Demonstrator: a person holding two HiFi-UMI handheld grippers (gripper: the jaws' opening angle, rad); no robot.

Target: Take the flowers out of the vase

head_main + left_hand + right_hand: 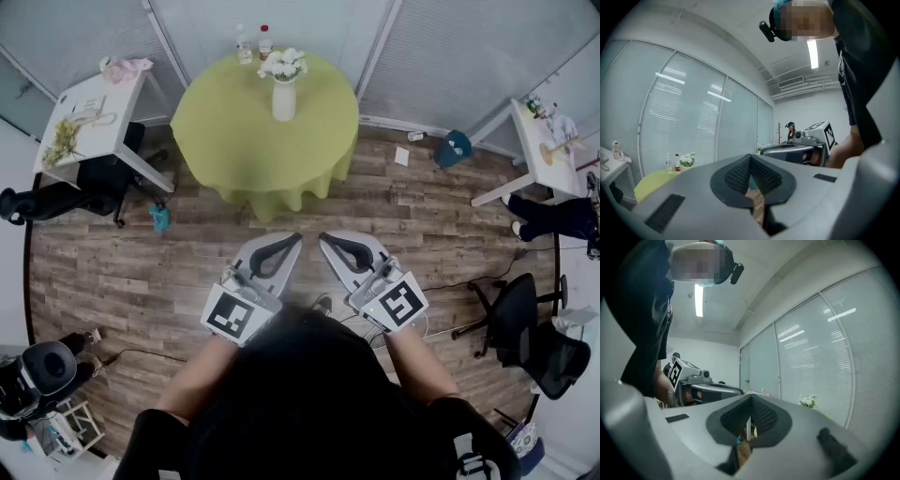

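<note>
A white vase [283, 101] holding white flowers [284, 65] stands at the far side of a round table with a yellow-green cloth [244, 131]. Both grippers are held level over the wooden floor, well short of the table. My left gripper [293, 240] and right gripper [324, 239] point toward each other's tips, jaws closed together with nothing between them. In the left gripper view the flowers [686, 161] show small at the far left, past the shut gripper [750, 160]. The right gripper view shows the flowers [807, 401] to the right of its shut gripper [751, 401].
Two bottles [253, 42] stand behind the vase. A white desk [89, 117] and a black chair [56, 199] are at the left; another desk [539, 145] and chair [525, 328] at the right. A teal bag [455, 148] lies on the floor by the blinds.
</note>
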